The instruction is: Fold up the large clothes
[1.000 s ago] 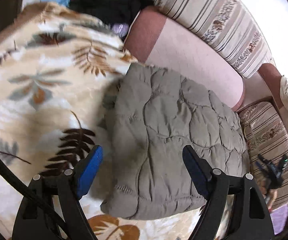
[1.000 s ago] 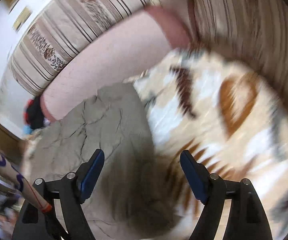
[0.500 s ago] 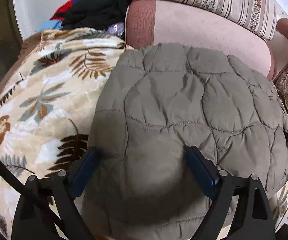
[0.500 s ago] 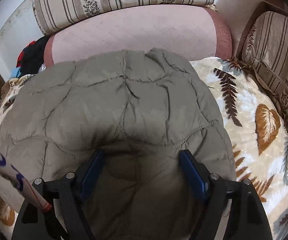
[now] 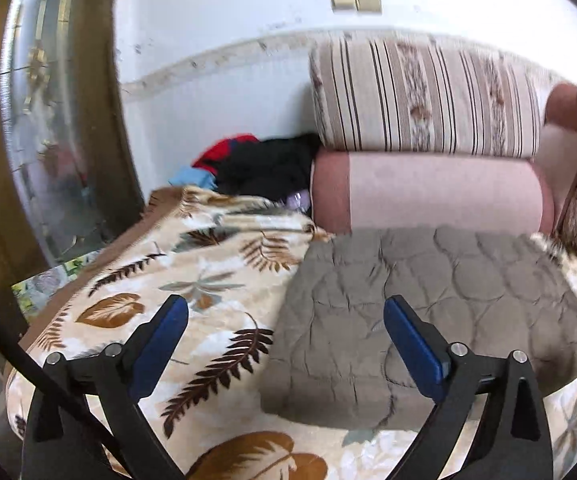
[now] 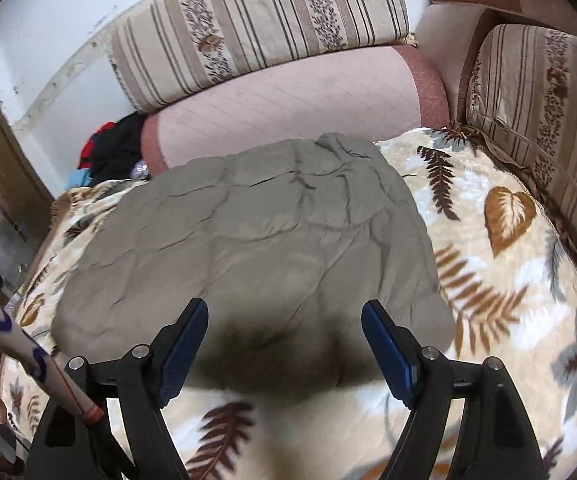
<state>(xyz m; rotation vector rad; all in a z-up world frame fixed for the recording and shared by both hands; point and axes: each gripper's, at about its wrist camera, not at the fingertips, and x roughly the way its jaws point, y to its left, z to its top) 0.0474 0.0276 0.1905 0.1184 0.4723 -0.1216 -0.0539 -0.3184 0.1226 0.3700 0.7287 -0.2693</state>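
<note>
Left gripper (image 5: 284, 322): black two-finger frame with blue pads; fingers spread wide apart, nothing between them. It hangs above the seat, the left pad (image 5: 160, 344) over the blanket, the right pad over the jacket's left part.

Right gripper (image 6: 284, 328): same black frame with blue pads; fingers spread apart, gripping nothing. It hangs over the near edge of the jacket, where a dark shadow falls on the fabric.

Garment: grey-green quilted padded jacket (image 6: 248, 240), folded into a compact, roughly rectangular bundle. It lies flat on the blanket, its far edge touching or just short of the bolster; contact cannot be confirmed.

Support surface: cream plush blanket with brown and grey leaf print (image 6: 508, 260), spread over the sofa seat and showing on both sides of the jacket.

Behind the jacket: pink cylindrical bolster with darker rose ends (image 5: 428, 192), lying along the sofa back.

Above the bolster: beige striped back cushion with floral bands (image 5: 424, 96), resting on top of it.

Right side: a second striped cushion (image 6: 540, 100), beside the blanket's edge.

Far left corner: heap of black, red and light-blue clothes (image 5: 256, 164), beside the bolster's end, against the white wall.
</note>
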